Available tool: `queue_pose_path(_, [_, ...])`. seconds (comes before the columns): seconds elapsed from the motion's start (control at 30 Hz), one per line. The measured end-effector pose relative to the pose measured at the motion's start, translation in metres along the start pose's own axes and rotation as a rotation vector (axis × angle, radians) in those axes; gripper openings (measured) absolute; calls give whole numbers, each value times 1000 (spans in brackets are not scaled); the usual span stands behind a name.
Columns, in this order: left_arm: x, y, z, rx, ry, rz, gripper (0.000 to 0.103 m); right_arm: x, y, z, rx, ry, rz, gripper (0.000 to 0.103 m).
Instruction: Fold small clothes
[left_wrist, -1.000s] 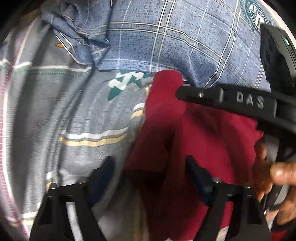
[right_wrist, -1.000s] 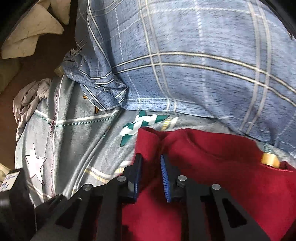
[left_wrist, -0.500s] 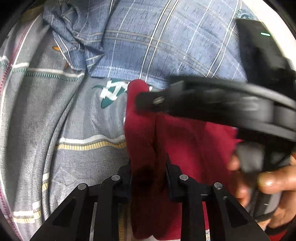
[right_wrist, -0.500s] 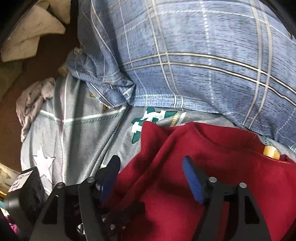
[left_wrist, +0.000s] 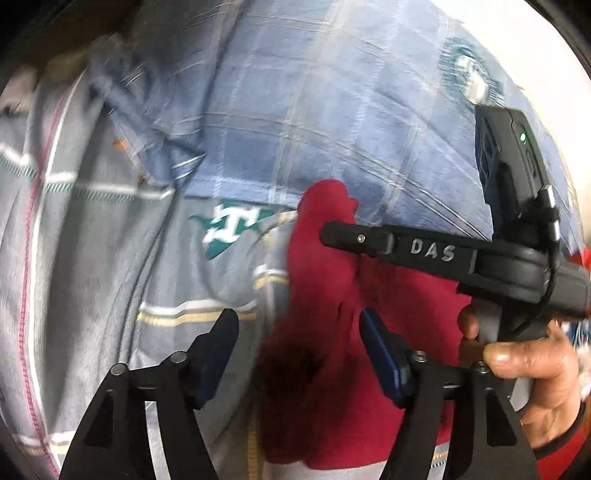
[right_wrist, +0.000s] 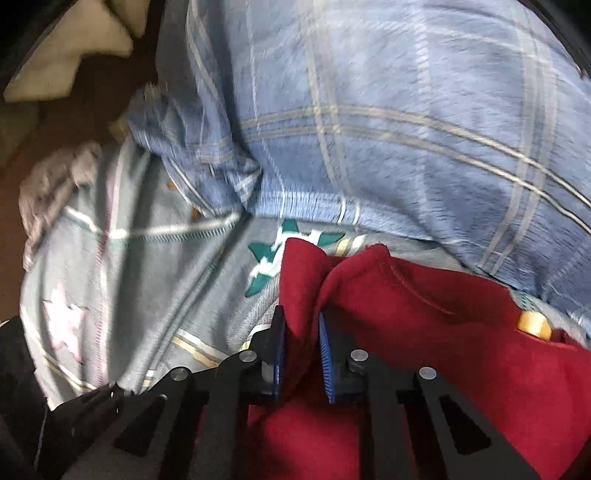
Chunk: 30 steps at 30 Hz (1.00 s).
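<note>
A dark red garment (left_wrist: 321, 266) lies bunched on a grey patterned sheet. My left gripper (left_wrist: 299, 325) hovers over its left edge. Its jaws are opening, and the red cloth sits between them without either pad pressing on it. In the right wrist view my right gripper (right_wrist: 301, 321) is closing, and its blue pads pinch a raised fold of the red garment (right_wrist: 424, 332). In the left wrist view one of the right gripper's black fingers (left_wrist: 369, 242) reaches in from the right over the fold, and a person's hand (left_wrist: 524, 362) holds its handle.
A blue plaid cloth (right_wrist: 369, 110) lies behind the garment, overlapping the grey sheet (right_wrist: 110, 277) with star prints. A crumpled grey cloth (right_wrist: 51, 184) and a pale cloth (right_wrist: 74, 59) lie at the far left on a brown surface. A small yellow tag (right_wrist: 533, 325) shows at the garment's right.
Half a second ago the left jaws pinched the red fold; now they stand wide and have let it go. The right jaws opened wide, then closed on the fold. The left gripper rose slightly.
</note>
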<state>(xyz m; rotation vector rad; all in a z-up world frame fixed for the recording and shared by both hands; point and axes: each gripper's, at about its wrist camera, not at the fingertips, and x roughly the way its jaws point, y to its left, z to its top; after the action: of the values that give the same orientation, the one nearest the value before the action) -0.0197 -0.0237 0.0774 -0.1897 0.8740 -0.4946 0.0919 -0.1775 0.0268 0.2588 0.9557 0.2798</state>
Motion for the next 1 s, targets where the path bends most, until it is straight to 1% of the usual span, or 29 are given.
queue_pose_path(0.1, [5, -8, -6, 34, 27, -6, 68, -23, -6, -4, 21, -46, 37, 15])
queue_pose_path(0.17, [9, -10, -9, 59, 45, 10, 63, -33, -11, -4, 37, -61, 57, 15])
queue_pose_path(0.2, [11, -12, -11, 71, 54, 16, 58, -36, -14, -4, 44, -64, 61, 15])
queue_pose_path(0.23, [12, -14, -11, 76, 63, 21, 44, -38, -16, -3, 49, -64, 61, 15])
queue_pose_path(0.3, [16, -14, -8, 78, 69, 30, 40, -38, -19, -3, 56, -59, 61, 15])
queue_pose_path(0.37, [17, -14, -5, 70, 73, 27, 32, -39, -18, -3, 52, -55, 55, 15])
queue_pose_path(0.57, [19, -17, -3, 82, 69, 26, 26, -35, -14, -5, 47, -36, 50, 15])
queue_pose_path(0.6, [18, -18, -4, 84, 67, 26, 26, -34, -14, -4, 52, -28, 55, 19])
queue_pose_path(0.67, [17, -17, -4, 84, 63, 26, 25, -33, -14, -2, 70, -13, 59, 22])
queue_pose_path(0.7, [17, -17, -4, 83, 62, 26, 25, -32, -14, -2, 79, -8, 53, 32])
queue_pose_path(0.73, [17, -17, -4, 82, 63, 27, 24, -30, -14, -1, 85, -3, 47, 56])
queue_pose_path(0.8, [17, -17, -4, 82, 63, 26, 24, -23, -12, -1, 100, 22, 33, 82])
queue_pose_path(0.87, [17, -17, -5, 85, 65, 27, 24, -8, -3, -2, 87, 78, 43, 82])
queue_pose_path(0.9, [18, -17, -5, 86, 66, 29, 24, -4, 0, -3, 79, 88, 38, 82])
queue_pose_path(0.97, [19, -17, -5, 85, 68, 30, 24, 10, 10, -3, 45, 104, 0, 82])
queue_pose_path(1.0, [19, -17, -4, 83, 70, 28, 24, 15, 13, -3, 30, 107, -10, 77])
